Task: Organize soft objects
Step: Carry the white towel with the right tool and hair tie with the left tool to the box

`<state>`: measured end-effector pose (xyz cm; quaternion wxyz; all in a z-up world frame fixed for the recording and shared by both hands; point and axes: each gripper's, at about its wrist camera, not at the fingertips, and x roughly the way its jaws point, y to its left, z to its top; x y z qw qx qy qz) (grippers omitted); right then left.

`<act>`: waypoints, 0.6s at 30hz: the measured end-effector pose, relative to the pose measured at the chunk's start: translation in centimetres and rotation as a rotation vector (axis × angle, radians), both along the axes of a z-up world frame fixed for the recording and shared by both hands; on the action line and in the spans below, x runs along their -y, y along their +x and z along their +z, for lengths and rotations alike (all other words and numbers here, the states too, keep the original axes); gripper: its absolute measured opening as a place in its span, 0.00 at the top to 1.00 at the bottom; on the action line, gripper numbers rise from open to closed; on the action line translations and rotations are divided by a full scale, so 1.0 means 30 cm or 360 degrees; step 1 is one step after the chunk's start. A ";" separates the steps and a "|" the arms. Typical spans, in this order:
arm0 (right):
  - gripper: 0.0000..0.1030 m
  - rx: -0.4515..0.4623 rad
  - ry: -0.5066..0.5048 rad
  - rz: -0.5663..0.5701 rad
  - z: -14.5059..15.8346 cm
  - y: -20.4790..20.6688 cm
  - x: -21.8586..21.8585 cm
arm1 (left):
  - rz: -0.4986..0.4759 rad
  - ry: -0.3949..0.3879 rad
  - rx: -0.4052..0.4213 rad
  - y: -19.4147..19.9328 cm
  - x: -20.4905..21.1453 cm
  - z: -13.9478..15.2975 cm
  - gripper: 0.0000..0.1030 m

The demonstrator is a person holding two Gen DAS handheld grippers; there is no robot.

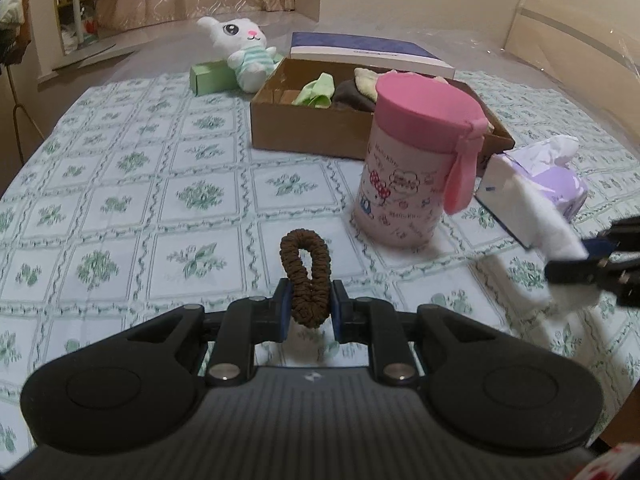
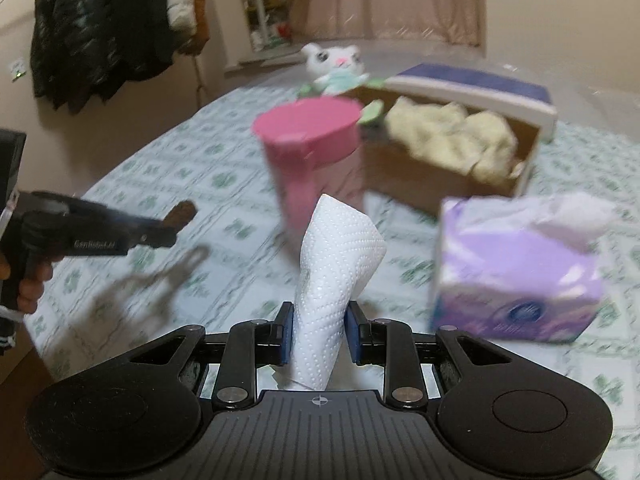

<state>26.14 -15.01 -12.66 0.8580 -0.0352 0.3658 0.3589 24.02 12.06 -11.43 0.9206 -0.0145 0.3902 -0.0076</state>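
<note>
Gripping a brown scrunchie [image 1: 306, 278] between its pads, the left tool [image 1: 308, 312] hangs above the near part of the desk [image 1: 160, 184]. The right tool [image 2: 319, 330] pinches a white paper towel [image 2: 338, 248], held up clear of the desk. A pink-lidded canister [image 1: 416, 172] stands mid-desk, a purple tissue box [image 2: 516, 276] just beside it. Behind them an open cardboard box [image 1: 312, 128] holds cloths, a plush bunny [image 1: 244, 52] at the far edge.
</note>
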 end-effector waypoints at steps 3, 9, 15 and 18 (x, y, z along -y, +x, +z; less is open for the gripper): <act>0.74 0.0071 0.0019 -0.0013 0.036 0.036 0.018 | -0.0016 0.0025 0.0021 0.037 -0.002 0.013 0.83; 0.74 0.0179 0.0035 -0.0025 0.092 0.139 0.034 | -0.0036 0.0075 0.0084 0.132 -0.024 0.058 0.83; 0.74 0.0264 0.0014 -0.0023 0.122 0.281 0.025 | -0.0078 0.0124 0.0147 0.256 -0.041 0.107 0.83; 0.74 0.0286 0.0016 -0.0018 0.133 0.356 0.016 | -0.0089 0.0141 0.0169 0.323 -0.054 0.125 0.83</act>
